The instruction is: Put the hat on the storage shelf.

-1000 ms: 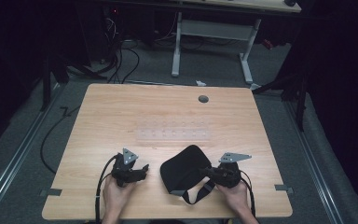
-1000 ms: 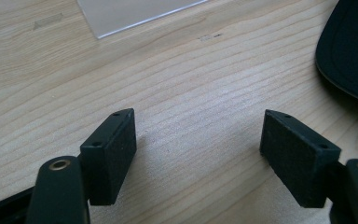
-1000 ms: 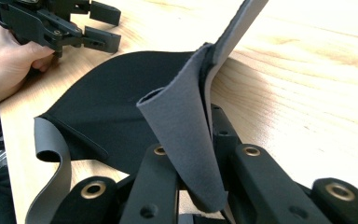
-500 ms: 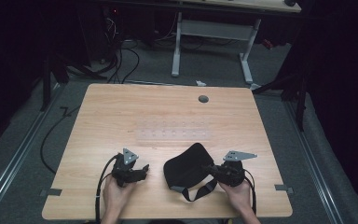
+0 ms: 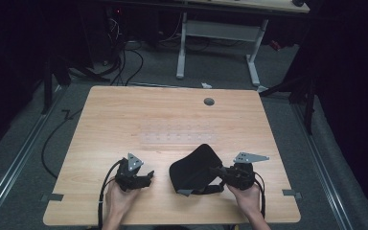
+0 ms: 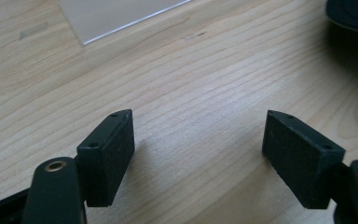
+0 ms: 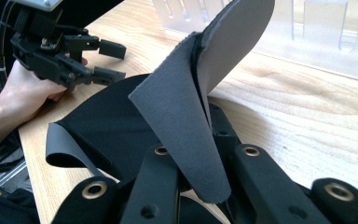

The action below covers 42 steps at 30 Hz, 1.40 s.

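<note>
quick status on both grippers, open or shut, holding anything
left gripper: open, nothing between its jaws, just above the bare table.
right gripper: shut on the black cloth strap of the black pouch.

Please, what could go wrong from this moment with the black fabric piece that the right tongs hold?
1. The right tongs pinch only a thin flap of the black fabric piece, so it may slip out if pulled.
2. Its loose strap lies on the table and could drag or catch.
3. The left tongs stand open and apart from it, giving no support.
</note>
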### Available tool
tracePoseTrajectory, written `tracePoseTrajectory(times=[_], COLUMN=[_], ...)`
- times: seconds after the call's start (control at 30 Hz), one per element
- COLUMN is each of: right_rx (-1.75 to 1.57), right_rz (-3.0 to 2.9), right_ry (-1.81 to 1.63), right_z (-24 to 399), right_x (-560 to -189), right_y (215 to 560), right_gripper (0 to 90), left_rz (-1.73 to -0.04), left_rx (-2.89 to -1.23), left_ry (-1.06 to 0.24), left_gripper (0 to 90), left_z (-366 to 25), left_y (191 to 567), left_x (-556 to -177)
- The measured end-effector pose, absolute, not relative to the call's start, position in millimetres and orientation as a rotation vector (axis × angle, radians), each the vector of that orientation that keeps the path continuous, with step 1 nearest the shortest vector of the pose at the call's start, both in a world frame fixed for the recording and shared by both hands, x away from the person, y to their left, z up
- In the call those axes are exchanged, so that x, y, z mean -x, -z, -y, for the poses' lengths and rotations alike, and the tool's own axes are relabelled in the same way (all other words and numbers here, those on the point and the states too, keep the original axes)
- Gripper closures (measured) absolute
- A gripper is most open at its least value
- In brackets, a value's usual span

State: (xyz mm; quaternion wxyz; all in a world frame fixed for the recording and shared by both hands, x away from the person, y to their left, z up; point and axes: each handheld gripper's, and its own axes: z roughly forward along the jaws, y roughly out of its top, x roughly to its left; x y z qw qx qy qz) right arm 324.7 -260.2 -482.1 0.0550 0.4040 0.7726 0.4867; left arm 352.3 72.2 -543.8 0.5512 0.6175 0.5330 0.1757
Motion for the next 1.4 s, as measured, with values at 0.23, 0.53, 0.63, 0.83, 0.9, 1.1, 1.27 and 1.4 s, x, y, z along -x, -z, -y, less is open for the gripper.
tracePoseTrajectory(times=[0.23, 0.53, 0.63, 0.83, 0.9, 1.1, 1.27, 1.4], right_rx=[-1.222, -1.237, -1.256, -1.274, -1.28, -1.301, -1.31, -1.304], right_rz=[-2.333, -2.317, -2.317, -2.322, -2.321, -2.325, -2.33, -2.335], right_ry=[-1.495, -1.546, -1.557, -1.547, -1.547, -1.531, -1.51, -1.504], right_z=[260, 258, 257, 257, 257, 257, 257, 255], right_x=[-326, -331, -333, -334, -334, -334, -333, -333], right_y=[472, 468, 469, 470, 471, 473, 472, 472], right_gripper=[84.5, 84.4, 84.4, 84.4, 84.4, 84.3, 84.2, 84.2], left_rz=[-1.144, -0.979, -0.95, -0.909, -0.898, -0.873, -0.855, -0.855], left_rx=[-1.461, -1.52, -1.523, -1.533, -1.523, -1.535, -1.546, -1.551], left_ry=[-0.339, -0.274, -0.276, -0.263, -0.25, -0.245, -0.243, -0.259], left_gripper=[25.1, 26.0, 26.0, 25.8, 25.5, 26.9, 30.9, 33.2], left_z=[-70, -49, -43, -32, -29, -21, -16, -12], left_y=[529, 515, 512, 506, 504, 502, 503, 501], left_x=[-334, -313, -311, -309, -309, -309, -309, -310])
